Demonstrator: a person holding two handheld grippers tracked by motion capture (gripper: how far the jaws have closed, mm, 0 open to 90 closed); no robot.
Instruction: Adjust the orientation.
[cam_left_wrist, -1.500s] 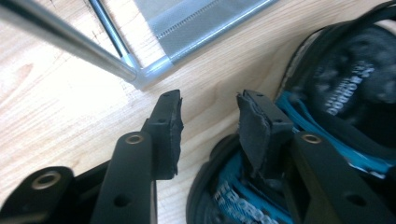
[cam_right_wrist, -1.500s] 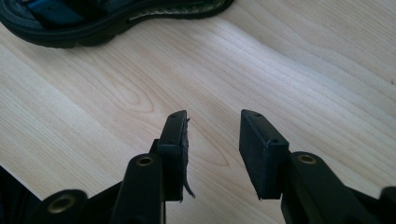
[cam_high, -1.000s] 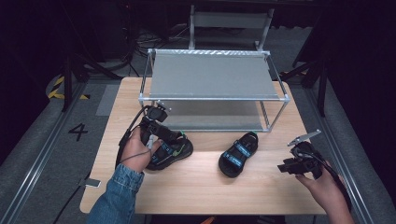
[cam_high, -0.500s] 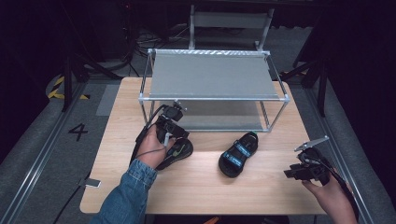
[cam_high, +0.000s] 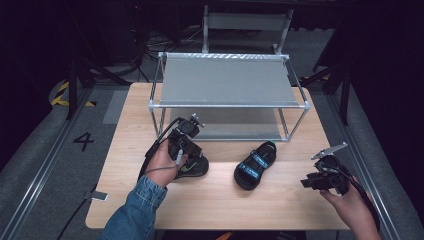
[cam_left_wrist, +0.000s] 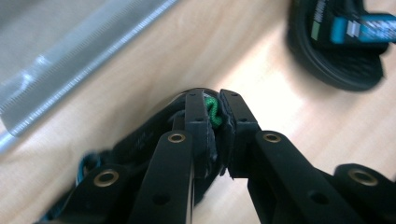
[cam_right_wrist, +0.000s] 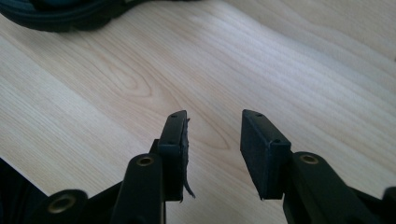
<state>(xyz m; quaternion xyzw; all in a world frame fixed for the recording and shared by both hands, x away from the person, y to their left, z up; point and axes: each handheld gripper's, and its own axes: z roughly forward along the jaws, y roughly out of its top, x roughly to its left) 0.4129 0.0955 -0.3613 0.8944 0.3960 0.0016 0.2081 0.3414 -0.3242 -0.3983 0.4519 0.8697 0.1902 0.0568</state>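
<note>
Clearly, a dark sandal with a thick black sole and a green cord at its upper edge is seen on the wooden counter, just in front of the metal-framed rack. It lies directly under the left tool, whose jaws have just been closing and are now clamped on the sandal's strap, the green cord being pinched between the black pads. A second sandal, black with blue straps, is laid near the first, toward the counter's middle. The right tool is held well apart from both sandals at the counter's right edge; its jaws are parted with nothing between them, pale wood grain being visible in the gap. Grey fabric-like shelves are carried by the rack.
</note>
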